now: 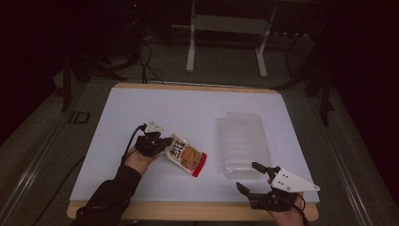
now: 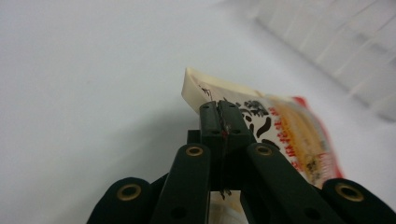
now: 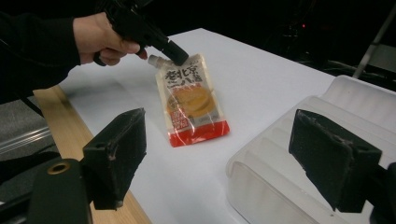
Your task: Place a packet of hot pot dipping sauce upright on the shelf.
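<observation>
Left hand-held gripper [image 1: 165, 142]: I have its jaws clamped on the top edge of the cream-and-orange, red-bottomed spouted foil pouch [image 1: 187, 158].
Pouch: red end resting on the white counter [image 1: 197, 110].
Risk: thin edge grip; pouch may slip or swing.
Right hand-held gripper [image 1: 251, 176]: jaws spread wide, empty, beside the clear ribbed plastic tray [image 1: 242, 136]; I might nudge it.

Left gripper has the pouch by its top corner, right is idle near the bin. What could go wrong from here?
1. The left gripper pinches only the top edge of the pouch, beside its spout. The bite is thin, so the pouch may slip or swing when lifted.
2. The pouch hangs tilted with its red bottom end on the white table; it may drag, or catch the rim of the clear plastic bin.
3. The right gripper waits open at the bin's near end, possibly in the pouch's way.
</observation>
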